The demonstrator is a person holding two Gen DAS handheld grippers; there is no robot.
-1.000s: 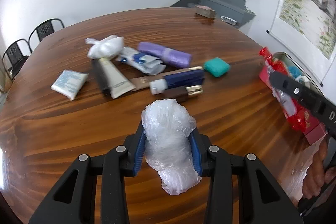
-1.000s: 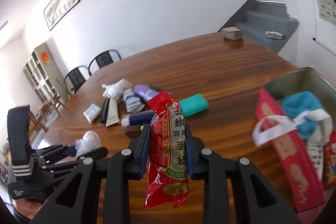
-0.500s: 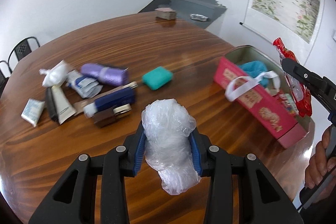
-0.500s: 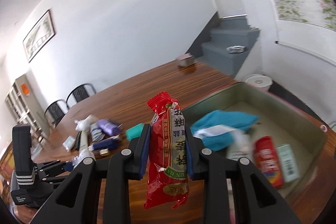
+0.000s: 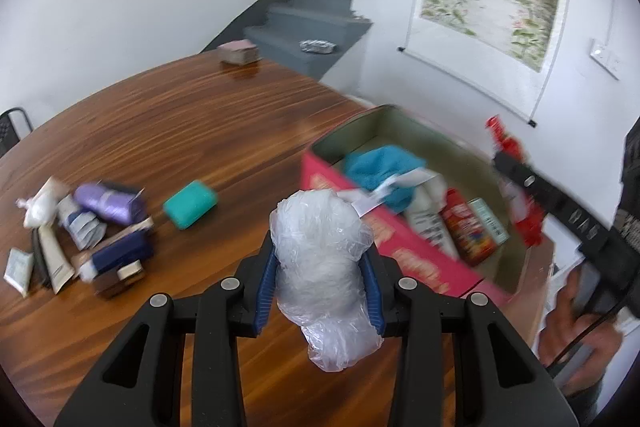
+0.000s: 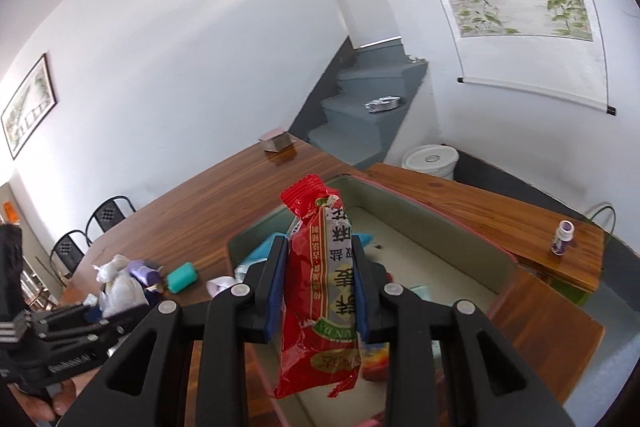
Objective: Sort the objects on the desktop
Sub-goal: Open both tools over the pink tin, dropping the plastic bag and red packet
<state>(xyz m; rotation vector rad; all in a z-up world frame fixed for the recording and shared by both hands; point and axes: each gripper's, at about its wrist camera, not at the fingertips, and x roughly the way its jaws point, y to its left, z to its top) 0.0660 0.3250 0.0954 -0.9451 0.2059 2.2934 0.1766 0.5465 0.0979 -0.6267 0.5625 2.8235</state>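
Note:
My left gripper (image 5: 320, 287) is shut on a crumpled clear plastic bag (image 5: 324, 267) and holds it above the table, just left of the red box (image 5: 400, 251). My right gripper (image 6: 318, 291) is shut on a red snack packet (image 6: 320, 291) and holds it over the open red box (image 6: 440, 227); it also shows in the left wrist view (image 5: 516, 187) above the box's far right side. The box holds a blue cloth (image 5: 380, 167), a red can (image 5: 468, 227) and other items.
A pile of loose items lies on the wooden table (image 5: 180, 123) at the left: a purple roll (image 5: 110, 201), a teal case (image 5: 190, 205), tubes (image 5: 56, 259), a dark blue box (image 5: 120, 255). A small bottle (image 6: 562, 237) stands on a side shelf. Chairs (image 6: 92, 227) stand beyond the table.
Both grippers have swung right, away from the pile and toward the red box. The right gripper with the packet is now over the box. Both grips are unchanged.

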